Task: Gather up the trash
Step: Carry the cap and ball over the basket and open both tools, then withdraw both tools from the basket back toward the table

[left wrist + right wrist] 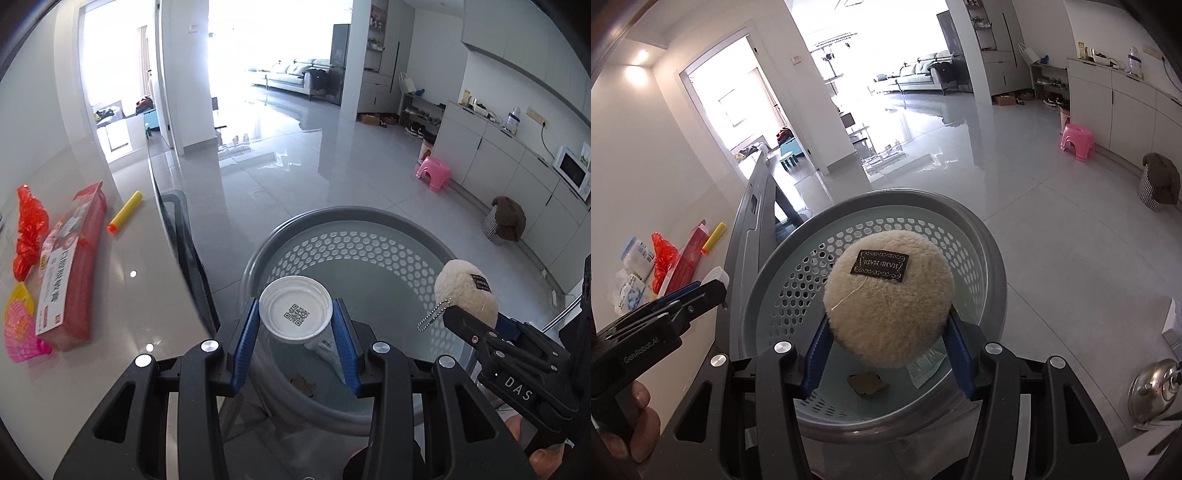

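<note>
The left gripper [295, 332] hangs over the grey perforated basket [354, 254], its blue fingers [245, 343] clamped on a white plastic cup [295, 314], which lies tilted with its QR-coded bottom facing the camera. The right gripper [888, 354] is just beside it over the same basket, its fingers [816, 358] closed on a cream fluffy ball [886, 306] (a dark "HAND MADE" label is sewn on it, and a small bead chain dangles from it in the left view). Inside the basket lie a brown dried leaf [866, 382] and a piece of printed paper [923, 363]. On the table [147, 295], left of the basket, rest a red box [70, 273], a crumpled red plastic bag [29, 229], a yellow foam dart with an orange tip [125, 212] and a pink and yellow mesh item [20, 325]. The right view also shows tissue packs [633, 273] further back on that table.
</note>
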A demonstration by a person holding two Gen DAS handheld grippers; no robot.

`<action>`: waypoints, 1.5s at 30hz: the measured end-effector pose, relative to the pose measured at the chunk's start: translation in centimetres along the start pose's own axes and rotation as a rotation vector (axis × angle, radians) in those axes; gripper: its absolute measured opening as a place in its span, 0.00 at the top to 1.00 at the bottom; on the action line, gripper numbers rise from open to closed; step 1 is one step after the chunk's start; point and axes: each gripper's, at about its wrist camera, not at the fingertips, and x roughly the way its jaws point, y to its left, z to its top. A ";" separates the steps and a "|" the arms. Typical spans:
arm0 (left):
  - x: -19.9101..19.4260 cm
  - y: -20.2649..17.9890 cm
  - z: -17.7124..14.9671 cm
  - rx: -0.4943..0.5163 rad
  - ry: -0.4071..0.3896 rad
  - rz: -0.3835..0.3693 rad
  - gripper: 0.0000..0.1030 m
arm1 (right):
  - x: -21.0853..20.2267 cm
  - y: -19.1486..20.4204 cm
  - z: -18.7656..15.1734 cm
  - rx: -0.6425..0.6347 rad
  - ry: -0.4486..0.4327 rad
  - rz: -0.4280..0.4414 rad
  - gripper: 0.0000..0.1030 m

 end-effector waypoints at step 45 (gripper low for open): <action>1.6 0.5 0.6 -0.003 0.041 0.029 0.47 | 2.4 0.4 1.3 -0.064 0.038 0.000 0.28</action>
